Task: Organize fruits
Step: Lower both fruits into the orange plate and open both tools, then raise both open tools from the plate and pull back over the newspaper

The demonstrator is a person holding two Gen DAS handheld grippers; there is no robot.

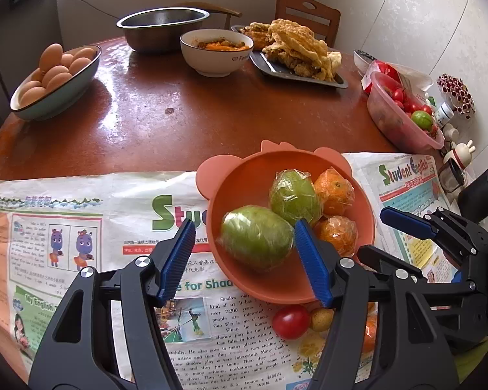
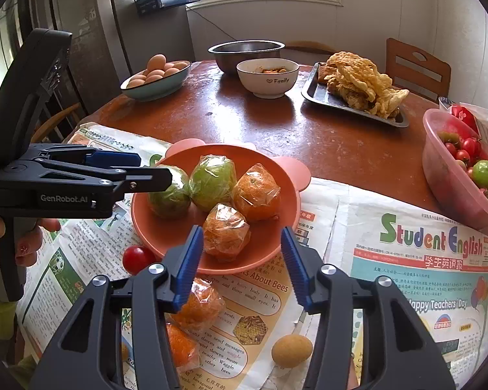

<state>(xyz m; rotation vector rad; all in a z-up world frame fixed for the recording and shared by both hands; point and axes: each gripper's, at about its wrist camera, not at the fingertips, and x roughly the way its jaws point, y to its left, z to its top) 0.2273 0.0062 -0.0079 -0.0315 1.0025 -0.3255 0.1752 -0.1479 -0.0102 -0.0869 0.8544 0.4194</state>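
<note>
Roughly midway, by the look of it: on a round, glossy brown wooden table [image 2: 244, 130] spread with printed newspaper [image 2: 423, 260], a matte salmon-coloured bowl [image 2: 266, 253] with moulded ears already holds four fruits, each sealed in crinkled clear film. Two are smooth green fruits [image 2: 211, 183], rounded and slightly oval, and two are pebbly-skinned oranges [image 2: 226, 230] lying beside and in front of them. At least four pieces remain outside on the paper, near the bowl's front rim: two more wrapped oranges [image 2: 200, 305], a glossy red cherry tomato [image 2: 136, 258] and a small, dull tan fruit [image 2: 291, 351], all unwrapped save the oranges.

Both tools are black plastic with ribbed blue pads. The left gripper [image 1: 247, 260] hovers above the bowl's near side with its fingers spread wide and nothing between them; whether the right pad touches the nearer green fruit [image 1: 257, 237] cannot be told. The right gripper [image 2: 242, 268] is likewise wide open and empty, poised over the bowl's front edge and above the loose oranges.

At the table's right edge a translucent pink tub [image 2: 445, 175] holds further cherry tomatoes and a green one; whether these belong to the job is unclear.
</note>
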